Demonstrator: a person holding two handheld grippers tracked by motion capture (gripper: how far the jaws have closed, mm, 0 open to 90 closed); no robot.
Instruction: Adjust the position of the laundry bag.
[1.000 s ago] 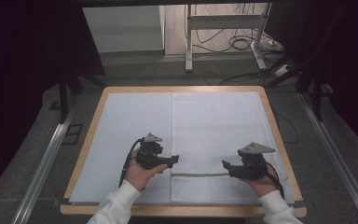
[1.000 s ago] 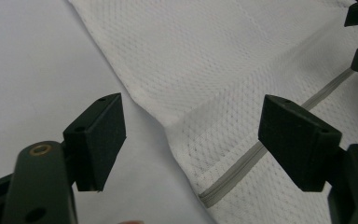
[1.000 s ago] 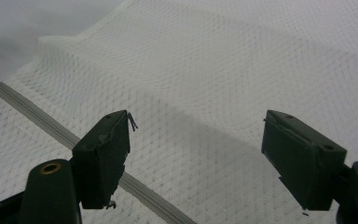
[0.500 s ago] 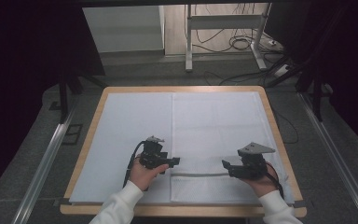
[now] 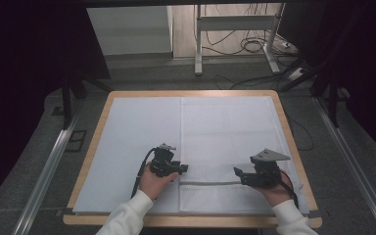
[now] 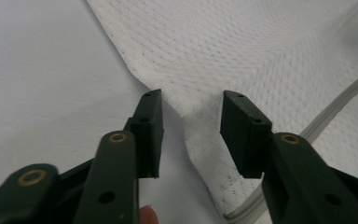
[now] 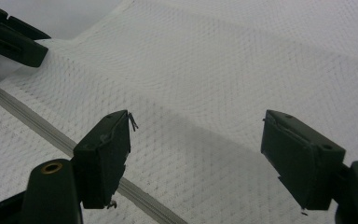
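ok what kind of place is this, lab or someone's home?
Likely a lab or data-collection room: dark curtained surroundings, loose black cables on the grey floor, a metal-legged stand behind, and a wooden-rimmed table with a white mesh cloth laid out.

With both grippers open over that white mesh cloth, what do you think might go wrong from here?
1. The left gripper straddles a folded corner of the mesh cloth; closing there may pinch only the top layer, so the fold slips free.
2. The right gripper hovers open over flat mesh, with no edge between its jaws, and may close on nothing.
3. The grey zipper strip runs between both grippers and might snag a jaw.
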